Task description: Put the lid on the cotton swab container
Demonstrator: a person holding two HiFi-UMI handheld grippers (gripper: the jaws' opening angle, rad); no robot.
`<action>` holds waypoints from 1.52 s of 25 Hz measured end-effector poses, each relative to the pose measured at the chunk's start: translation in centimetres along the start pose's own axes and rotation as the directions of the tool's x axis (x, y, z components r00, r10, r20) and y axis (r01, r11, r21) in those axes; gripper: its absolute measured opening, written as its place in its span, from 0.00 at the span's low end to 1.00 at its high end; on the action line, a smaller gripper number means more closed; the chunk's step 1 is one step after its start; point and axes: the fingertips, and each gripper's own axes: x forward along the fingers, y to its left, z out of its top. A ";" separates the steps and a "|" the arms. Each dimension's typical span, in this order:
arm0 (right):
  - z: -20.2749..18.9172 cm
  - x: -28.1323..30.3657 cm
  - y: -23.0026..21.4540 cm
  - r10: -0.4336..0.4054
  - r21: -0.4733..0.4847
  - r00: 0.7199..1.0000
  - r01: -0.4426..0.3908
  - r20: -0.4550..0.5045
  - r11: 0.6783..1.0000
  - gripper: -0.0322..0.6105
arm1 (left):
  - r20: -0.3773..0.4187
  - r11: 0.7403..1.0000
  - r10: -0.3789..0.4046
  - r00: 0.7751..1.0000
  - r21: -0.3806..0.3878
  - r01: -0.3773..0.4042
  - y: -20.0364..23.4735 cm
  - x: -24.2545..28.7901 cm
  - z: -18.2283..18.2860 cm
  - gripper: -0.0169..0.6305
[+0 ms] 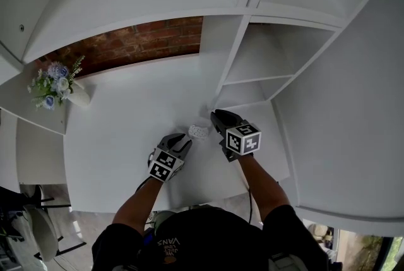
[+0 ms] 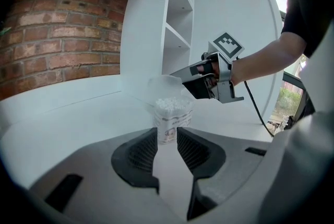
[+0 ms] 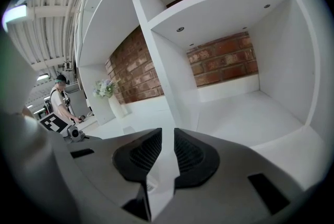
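The cotton swab container (image 1: 197, 132) stands upright on the white tabletop (image 1: 126, 124), at about 1 o'clock from the left claw (image 1: 184, 140). In the left gripper view its labelled lower part is seen pinched between the narrowed jaws of that claw (image 2: 167, 137), apparently so that it is kept from sliding or tipping while the top is fitted. The container is clear and open, and it is filled to the brim with white cotton swabs (image 2: 172, 104) stood on end.

The lid (image 2: 163, 83), a clear shallow cap, is held just above the mouth at roughly 12 o'clock, not yet seated. It is carried at the tips of the right claw (image 2: 183, 78), which reaches in from 2 o'clock. In the right gripper view those jaws are drawn nearly together on a thin pale edge, judged to be the lid's rim. That edge grip leaves the cap's open side free to be lowered over the swabs.
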 end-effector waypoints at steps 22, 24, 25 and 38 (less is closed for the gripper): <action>0.1 -1.9 4.8 0.108 -0.155 0.993 -0.114 -0.046 0.981 0.13 | -0.002 1.000 -0.012 1.000 -0.011 0.012 -0.2 0.7 0.4 0.18; -0.1 -2.0 5.4 0.103 -0.165 0.993 -0.110 -0.052 0.980 0.13 | -0.003 1.000 -0.011 1.000 -0.012 0.011 -0.2 0.7 0.3 0.18; -0.2 -2.0 5.6 0.099 -0.170 0.994 -0.107 -0.053 0.980 0.13 | -0.004 1.000 -0.010 1.000 -0.011 0.010 -0.2 0.7 0.2 0.18; -1.0 -2.1 7.9 0.049 -0.264 0.999 -0.053 -0.022 0.963 0.08 | 0.006 1.000 0.000 1.000 -0.014 0.000 -0.2 -0.1 0.4 0.18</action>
